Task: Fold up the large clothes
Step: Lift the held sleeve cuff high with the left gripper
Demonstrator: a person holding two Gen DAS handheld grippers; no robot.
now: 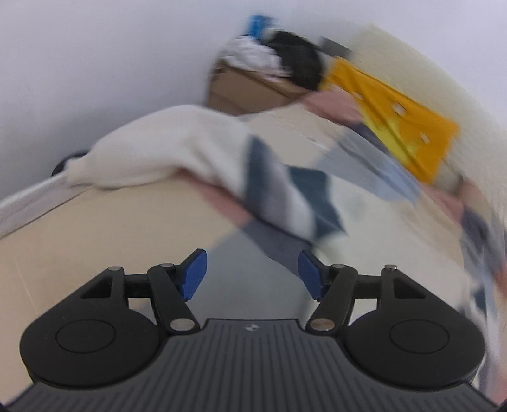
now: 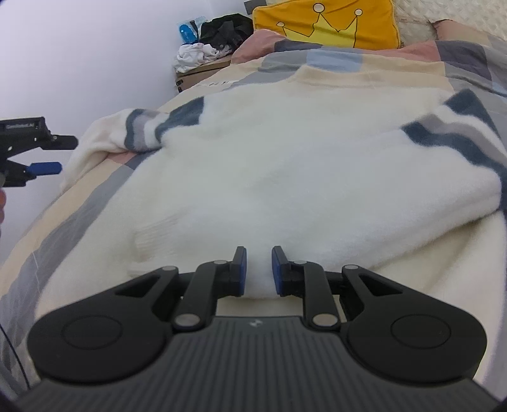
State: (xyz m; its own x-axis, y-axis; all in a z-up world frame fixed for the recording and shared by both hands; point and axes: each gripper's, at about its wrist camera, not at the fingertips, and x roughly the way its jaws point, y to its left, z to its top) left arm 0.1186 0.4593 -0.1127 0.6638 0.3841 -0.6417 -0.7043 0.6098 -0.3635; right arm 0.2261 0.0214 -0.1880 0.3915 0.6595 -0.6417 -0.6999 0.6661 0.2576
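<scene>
A fluffy white sweater point(image 2: 285, 177) with blue and grey striped sleeves lies spread flat on the bed. Its left sleeve point(image 2: 139, 130) is bunched near the bed's left edge. My right gripper point(image 2: 259, 269) is at the near hem, shut on a fold of the white knit that fills the gap between its blue pads. My left gripper point(image 1: 252, 271) is open with nothing between its fingers. It hovers off the bed's left side, clear of the sleeve point(image 1: 158, 149), and shows at the left edge of the right wrist view as the left gripper point(image 2: 58, 155). The left wrist view is blurred.
The bed has a patchwork cover point(image 2: 79, 206) in beige, grey and pink. A yellow crown pillow point(image 2: 326, 28) leans at the head. A cardboard box point(image 2: 196, 74) with white and black clothes piled on it stands by the white wall at the back left.
</scene>
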